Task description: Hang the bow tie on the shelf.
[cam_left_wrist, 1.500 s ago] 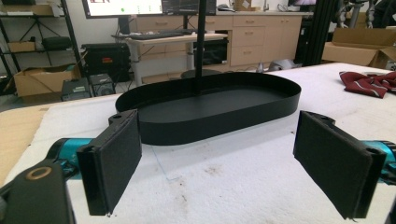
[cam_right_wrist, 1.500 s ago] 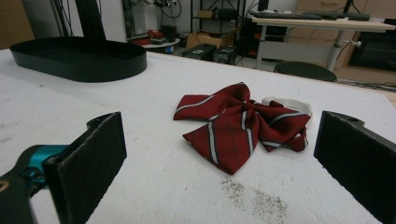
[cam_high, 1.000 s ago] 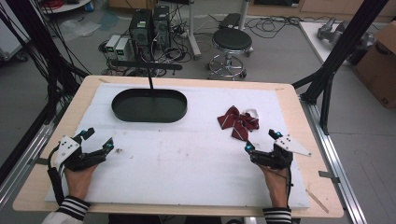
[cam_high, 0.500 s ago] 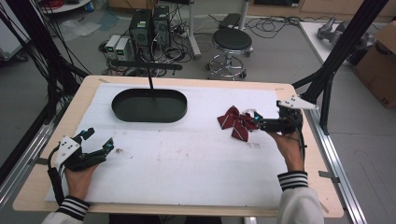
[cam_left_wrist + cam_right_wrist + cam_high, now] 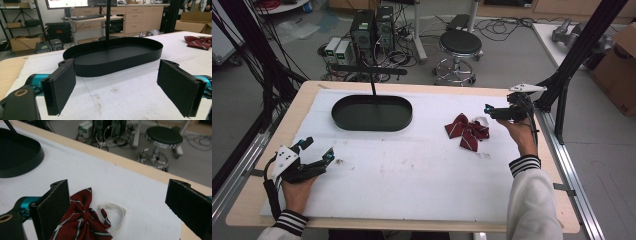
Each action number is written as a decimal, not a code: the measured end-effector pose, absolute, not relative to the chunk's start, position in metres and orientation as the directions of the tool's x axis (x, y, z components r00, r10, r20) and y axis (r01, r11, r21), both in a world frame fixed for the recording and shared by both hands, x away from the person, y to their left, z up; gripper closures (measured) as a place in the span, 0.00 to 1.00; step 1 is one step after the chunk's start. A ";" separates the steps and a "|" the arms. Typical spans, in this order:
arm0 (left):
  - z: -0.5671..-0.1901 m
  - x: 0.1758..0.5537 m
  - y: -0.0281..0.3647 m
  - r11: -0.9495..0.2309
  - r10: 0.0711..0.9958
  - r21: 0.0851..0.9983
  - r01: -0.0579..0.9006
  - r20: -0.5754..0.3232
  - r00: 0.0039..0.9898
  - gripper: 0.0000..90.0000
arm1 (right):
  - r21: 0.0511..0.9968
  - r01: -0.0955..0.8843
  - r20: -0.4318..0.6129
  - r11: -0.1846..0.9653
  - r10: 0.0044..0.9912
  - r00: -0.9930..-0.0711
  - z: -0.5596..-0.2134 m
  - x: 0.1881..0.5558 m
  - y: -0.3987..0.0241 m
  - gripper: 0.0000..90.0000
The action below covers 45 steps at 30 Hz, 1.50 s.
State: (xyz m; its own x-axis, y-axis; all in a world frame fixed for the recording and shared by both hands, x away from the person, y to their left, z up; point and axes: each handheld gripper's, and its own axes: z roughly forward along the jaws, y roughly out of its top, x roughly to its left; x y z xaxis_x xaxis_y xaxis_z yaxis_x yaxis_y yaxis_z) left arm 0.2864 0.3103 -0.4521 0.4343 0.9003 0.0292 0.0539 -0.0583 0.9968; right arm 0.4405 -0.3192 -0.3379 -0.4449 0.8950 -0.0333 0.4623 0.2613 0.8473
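White table mat (image 5: 412,175): right gripper (image 5: 490,111) raised, gaping beside bow tie (image 5: 467,131).

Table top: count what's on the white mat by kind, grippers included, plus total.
Black oval tray: 1
Dark red striped bow tie with white strap: 1
Hand-held grippers, left gripper and right gripper, both open: 2
Total: 4
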 end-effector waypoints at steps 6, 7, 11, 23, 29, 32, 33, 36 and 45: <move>-0.452 0.286 0.310 -0.059 0.900 0.997 0.055 0.029 0.434 0.18 | 0.776 0.552 -0.051 0.306 0.903 -0.427 -0.342 0.467 -0.316 0.05; -0.452 0.286 0.310 -0.059 0.900 0.997 0.055 0.029 0.434 0.18 | 0.754 0.572 -0.057 0.322 0.900 -0.432 -0.344 0.471 -0.315 0.05; -0.452 0.286 0.310 -0.061 0.900 0.997 0.055 0.031 0.434 0.18 | 0.698 0.628 -0.068 0.344 0.905 -0.420 -0.351 0.484 -0.314 0.06; -0.452 0.286 0.309 -0.071 0.899 0.996 0.052 0.041 0.436 0.18 | 0.565 0.710 -0.111 0.419 0.892 -0.438 -0.380 0.503 -0.304 0.23; -0.452 0.286 0.309 -0.073 0.899 0.996 0.052 0.043 0.436 0.18 | 0.510 0.751 -0.094 0.420 0.895 -0.437 -0.392 0.508 -0.301 0.39; -0.452 0.286 0.309 -0.073 0.899 0.996 0.052 0.043 0.436 0.18 | 0.494 0.760 -0.096 0.423 0.895 -0.436 -0.394 0.509 -0.299 0.47; -0.452 0.286 0.309 -0.073 0.899 0.996 0.052 0.043 0.436 0.18 | 0.482 0.765 -0.099 0.428 0.894 -0.437 -0.396 0.511 -0.298 0.51; -0.452 0.286 0.309 -0.073 0.899 0.996 0.053 0.043 0.436 0.18 | 0.461 0.776 -0.082 0.431 0.891 -0.446 -0.401 0.513 -0.297 0.59; -0.452 0.286 0.309 -0.075 0.899 0.996 0.054 0.045 0.435 0.18 | 0.406 0.810 -0.053 0.423 0.896 -0.442 -0.406 0.514 -0.297 0.70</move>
